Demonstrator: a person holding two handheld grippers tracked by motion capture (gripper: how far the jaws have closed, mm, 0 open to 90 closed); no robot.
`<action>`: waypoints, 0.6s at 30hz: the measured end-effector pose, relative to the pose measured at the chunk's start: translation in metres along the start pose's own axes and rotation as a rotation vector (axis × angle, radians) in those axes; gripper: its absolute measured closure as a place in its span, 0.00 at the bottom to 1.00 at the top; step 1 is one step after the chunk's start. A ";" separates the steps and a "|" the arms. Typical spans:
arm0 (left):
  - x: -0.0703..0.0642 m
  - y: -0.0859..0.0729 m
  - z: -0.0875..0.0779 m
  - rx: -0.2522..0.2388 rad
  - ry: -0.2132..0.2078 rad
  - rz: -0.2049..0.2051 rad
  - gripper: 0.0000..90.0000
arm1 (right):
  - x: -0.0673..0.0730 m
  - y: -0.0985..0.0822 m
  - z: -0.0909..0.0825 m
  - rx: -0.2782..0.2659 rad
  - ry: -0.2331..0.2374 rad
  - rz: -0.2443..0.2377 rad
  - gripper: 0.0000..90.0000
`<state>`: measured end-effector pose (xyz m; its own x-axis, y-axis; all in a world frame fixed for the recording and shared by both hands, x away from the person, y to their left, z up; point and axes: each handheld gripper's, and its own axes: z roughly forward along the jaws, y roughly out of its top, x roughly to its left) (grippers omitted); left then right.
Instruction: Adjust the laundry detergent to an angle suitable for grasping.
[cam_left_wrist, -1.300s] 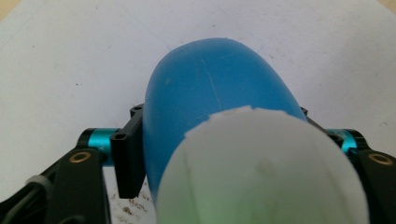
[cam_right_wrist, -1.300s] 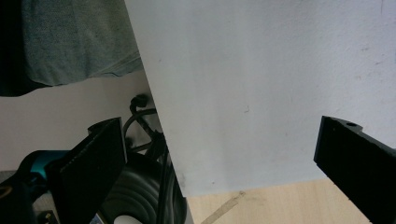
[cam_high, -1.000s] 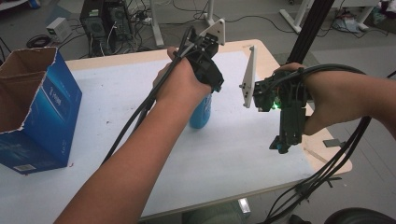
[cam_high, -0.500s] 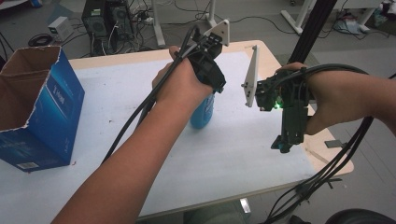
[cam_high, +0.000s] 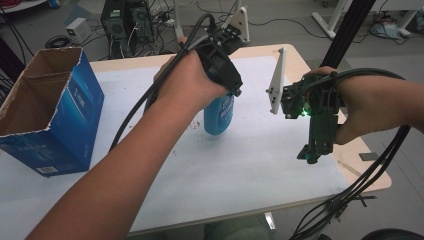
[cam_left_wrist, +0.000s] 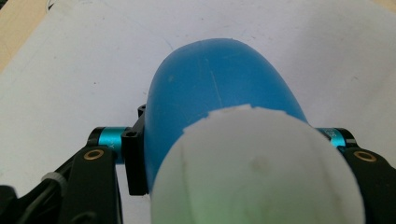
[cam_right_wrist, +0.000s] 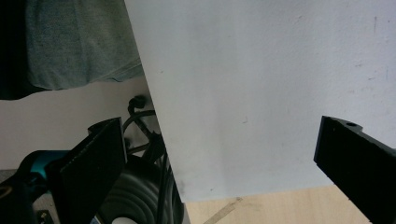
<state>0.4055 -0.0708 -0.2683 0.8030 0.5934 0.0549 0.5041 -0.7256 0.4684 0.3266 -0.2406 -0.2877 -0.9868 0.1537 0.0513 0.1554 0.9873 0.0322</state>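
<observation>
Bottle: we see the blue bottle (cam_high: 218, 114) with a white cap clamped in the left gripper (cam_high: 220, 92), over the middle of the white table sheet (cam_high: 240, 165).
Change: against the high views of a second and half a second back, our left hand (cam_high: 187, 85) and the bottle sit a little higher and have shifted across the sheet; the cardboard box (cam_high: 47, 115) looks the same, off to the left.
Left jaws: pressed on the bottle's sides, as the left gripper view (cam_left_wrist: 224, 154) shows them hugging the blue body just below the cap.
Contact with sheet: we think the base has left the sheet, though the high view is too steep to be sure.
Right gripper (cam_high: 314, 150): spread wide and pinching nothing, hanging over the sheet's right part, unmoved.
Meaning: we judge the pick made and the carry begun, perhaps towards the box.
</observation>
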 end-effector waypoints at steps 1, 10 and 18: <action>0.001 -0.002 -0.003 -0.003 -0.006 0.011 0.42 | 0.000 0.001 0.000 0.003 0.001 -0.001 0.02; 0.007 -0.017 -0.026 -0.006 -0.060 0.147 0.41 | -0.003 0.008 0.000 0.007 0.001 -0.007 0.02; 0.020 -0.034 -0.041 0.004 -0.132 0.235 0.41 | -0.004 0.016 -0.001 0.009 -0.002 -0.023 0.02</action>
<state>0.3913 -0.0201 -0.2473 0.9324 0.3584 0.0464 0.3001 -0.8394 0.4532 0.3334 -0.2259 -0.2865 -0.9902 0.1308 0.0489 0.1321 0.9910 0.0240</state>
